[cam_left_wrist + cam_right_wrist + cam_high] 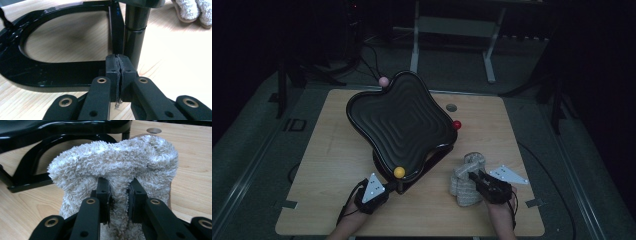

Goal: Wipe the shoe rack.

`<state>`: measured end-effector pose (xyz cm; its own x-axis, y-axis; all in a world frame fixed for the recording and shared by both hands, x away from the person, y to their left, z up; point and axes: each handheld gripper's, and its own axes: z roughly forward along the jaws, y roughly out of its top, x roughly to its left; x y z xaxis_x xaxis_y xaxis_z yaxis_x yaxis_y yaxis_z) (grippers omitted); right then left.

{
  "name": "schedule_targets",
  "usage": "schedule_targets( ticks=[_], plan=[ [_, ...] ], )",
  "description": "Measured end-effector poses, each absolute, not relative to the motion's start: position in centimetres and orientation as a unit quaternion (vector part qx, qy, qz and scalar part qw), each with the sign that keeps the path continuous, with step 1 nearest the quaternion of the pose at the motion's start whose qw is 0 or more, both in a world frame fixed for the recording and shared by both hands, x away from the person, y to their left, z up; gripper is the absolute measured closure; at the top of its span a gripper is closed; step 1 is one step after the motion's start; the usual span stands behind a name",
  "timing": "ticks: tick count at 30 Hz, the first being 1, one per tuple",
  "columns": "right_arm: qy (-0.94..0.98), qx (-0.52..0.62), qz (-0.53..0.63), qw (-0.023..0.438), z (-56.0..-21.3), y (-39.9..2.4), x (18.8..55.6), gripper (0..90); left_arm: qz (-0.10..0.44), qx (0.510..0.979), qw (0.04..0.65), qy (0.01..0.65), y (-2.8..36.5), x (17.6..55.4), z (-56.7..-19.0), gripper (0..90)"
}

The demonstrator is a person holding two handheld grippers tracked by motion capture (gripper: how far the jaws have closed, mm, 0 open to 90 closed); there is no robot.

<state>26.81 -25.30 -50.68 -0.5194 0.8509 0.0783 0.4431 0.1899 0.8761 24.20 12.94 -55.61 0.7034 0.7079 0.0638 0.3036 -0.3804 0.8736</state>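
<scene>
On the wooden table (332, 150), near edge, right gripper (475, 178) has its jaws pinched into a fold of the fluffy beige slippers (467, 180). Gap between the pads is narrow and packed with pile, so it's a real grip, not a hover. Slippers sit on the tabletop just right of the black stand (412, 172), close to it but I can't tell if they touch.

Left gripper (388, 189) is fully closed, pads pressed flat together, nothing between them. Its tip sits right at the foot of the stand's post (133, 32), by the base ring (50, 72). Can't tell whether it touches the post.

Progress, my read: pickup is made, slippers not yet lifted, bottoms look to be on the table. Likely destination is the tilted black wavy tray (399, 122) on the stand. Tray holds nothing yet. So left to do: lift, carry over, set down, let go. Left gripper probably there to steady the stand, but that's a guess.

Count:
- slippers: two, side by side, as the left gripper view shows them
- tray: one
- stand: one
- balls on tray rim: three, pink (383, 81), red (456, 125), yellow (399, 172)
- grippers: two
- round hole in tabletop (451, 107): one
</scene>
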Motion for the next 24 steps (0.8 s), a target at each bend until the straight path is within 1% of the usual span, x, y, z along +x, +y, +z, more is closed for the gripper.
schedule_targets(
  ticks=[10, 24],
  plan=[
    [0.739, 0.436, 0.467, 0.213, -50.9, -25.4, 26.2, 74.9, 0.219, 0.803, 0.461, 0.307, 11.0, 25.0, -55.5, 85.9],
    [0.737, 0.437, 0.467, 0.216, -51.0, -25.4, 26.1, 74.9, 0.219, 0.806, 0.466, 0.293, 8.2, 26.7, -55.4, 86.0]
  ],
)
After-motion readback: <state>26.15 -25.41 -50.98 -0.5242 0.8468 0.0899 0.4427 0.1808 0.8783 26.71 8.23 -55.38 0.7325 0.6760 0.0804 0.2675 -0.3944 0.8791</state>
